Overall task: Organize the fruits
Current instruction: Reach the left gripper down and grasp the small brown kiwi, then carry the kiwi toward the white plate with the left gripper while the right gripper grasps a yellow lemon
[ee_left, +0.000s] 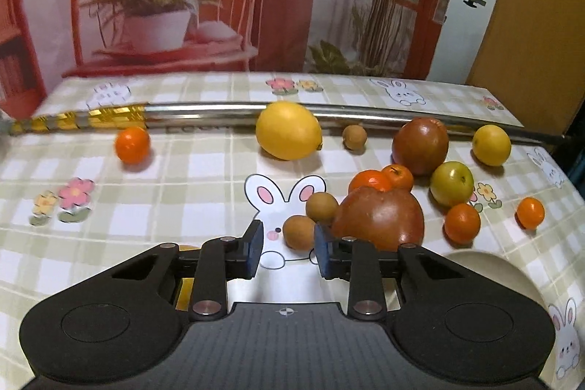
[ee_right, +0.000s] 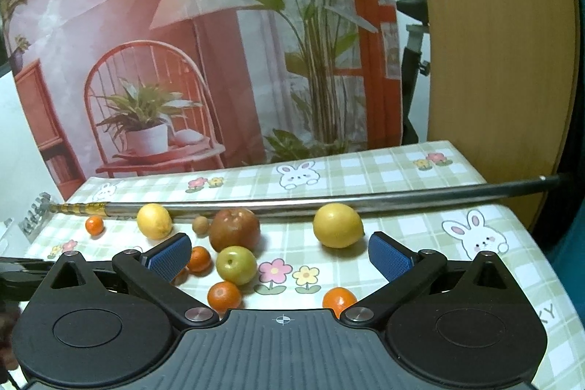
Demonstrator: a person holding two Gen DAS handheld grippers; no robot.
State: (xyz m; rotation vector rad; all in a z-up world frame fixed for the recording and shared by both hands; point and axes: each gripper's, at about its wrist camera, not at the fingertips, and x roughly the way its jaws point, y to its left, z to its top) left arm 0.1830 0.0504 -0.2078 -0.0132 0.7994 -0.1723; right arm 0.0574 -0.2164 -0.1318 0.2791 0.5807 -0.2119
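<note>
Black linkage arms fill the bottom of the left wrist view, and the left hand-held gripper (ee_left: 286, 245) stands with its blue pads parted by a moderate gap, holding nothing. Just ahead of its right finger sits a small brown fruit (ee_left: 298, 232) on the bench (ee_left: 190, 170), with a second brown one (ee_left: 321, 206) touching a large reddish-brown fruit (ee_left: 380, 216) beside it. Behind that cluster lie two small oranges (ee_left: 384, 178), another reddish-brown fruit (ee_left: 420, 145) and a green apple (ee_left: 452, 183). A big lemon (ee_left: 289, 130) rests against a long metal rod (ee_left: 219, 110) near the far edge, and a lone small orange (ee_left: 132, 145) sits well to the left. A pale rim at lower right may be a plate (ee_left: 486, 265), though it is mostly hidden. From the right wrist view, the right hand-held gripper (ee_right: 279, 256) is spread wide and empty above the checked cloth. Between its fingers lie the green apple (ee_right: 236, 265) and an orange (ee_right: 224, 296); another orange (ee_right: 338, 300) sits by the right linkage. A yellow citrus (ee_right: 338, 225) lies near the right finger, just in front of the rod (ee_right: 365, 200).
</note>
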